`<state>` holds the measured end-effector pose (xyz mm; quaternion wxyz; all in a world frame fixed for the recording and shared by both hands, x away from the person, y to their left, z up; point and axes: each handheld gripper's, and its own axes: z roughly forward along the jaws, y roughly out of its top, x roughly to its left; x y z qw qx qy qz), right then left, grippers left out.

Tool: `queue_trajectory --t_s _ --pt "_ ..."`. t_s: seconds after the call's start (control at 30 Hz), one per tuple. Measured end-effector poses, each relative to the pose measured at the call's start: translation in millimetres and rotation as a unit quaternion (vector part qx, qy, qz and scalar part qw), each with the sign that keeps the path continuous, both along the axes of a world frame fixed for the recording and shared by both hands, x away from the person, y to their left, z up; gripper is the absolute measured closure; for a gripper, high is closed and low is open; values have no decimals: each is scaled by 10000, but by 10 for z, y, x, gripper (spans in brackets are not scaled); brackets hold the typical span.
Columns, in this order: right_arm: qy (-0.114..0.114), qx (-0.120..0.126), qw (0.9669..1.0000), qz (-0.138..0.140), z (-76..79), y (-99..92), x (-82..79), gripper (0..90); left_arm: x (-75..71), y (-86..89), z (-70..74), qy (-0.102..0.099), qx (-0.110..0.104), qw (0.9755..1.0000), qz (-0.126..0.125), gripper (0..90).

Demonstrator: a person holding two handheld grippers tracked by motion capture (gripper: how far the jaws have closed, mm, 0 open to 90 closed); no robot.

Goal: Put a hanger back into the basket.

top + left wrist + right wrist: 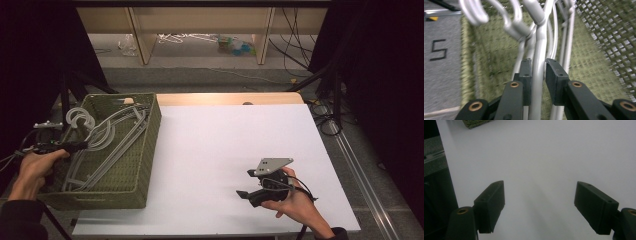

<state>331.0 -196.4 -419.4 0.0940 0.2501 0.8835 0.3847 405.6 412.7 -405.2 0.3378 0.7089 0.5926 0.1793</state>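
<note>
1. The left gripper (537, 65) is reaching into the green woven basket (145, 150) standing at the left edge of the white table (225, 150), with the person's left hand (35, 167) gripping its handle.
2. Its jaws are standing narrowly apart around one pale grey hanger rod (539, 75); the left pad is lying against the rod, while a thin gap is showing at the right pad, so the rod is sitting between them without being pinched.
3. The grey plastic hangers (107, 145) are lying piled in the basket, their hooks (80, 119) curling up at its far left corner.
4. The right gripper (539, 207) is resting in the right hand (295, 205) near the table's front right, its jaws standing wide open over bare white surface, gripping nothing.
</note>
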Motion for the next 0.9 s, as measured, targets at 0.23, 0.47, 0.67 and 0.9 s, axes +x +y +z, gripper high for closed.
queue_trajectory --t_s 0.23,0.47,0.67,0.9 --pt "14 -2 10000 -34 -4 0 2 250 -92 16 78 -375 -39 9989 281 680" --pt "-4 9 10000 -62 -9 3 4 245 -269 -94 247 -907 -339 9949 268 559" --pt "-22 45 10000 -69 -1 8 7 243 -410 -273 347 -1235 -608 9905 70 474" --pt "-33 88 9999 -54 -7 7 20 241 -496 -540 373 -1514 -801 9849 -247 388"
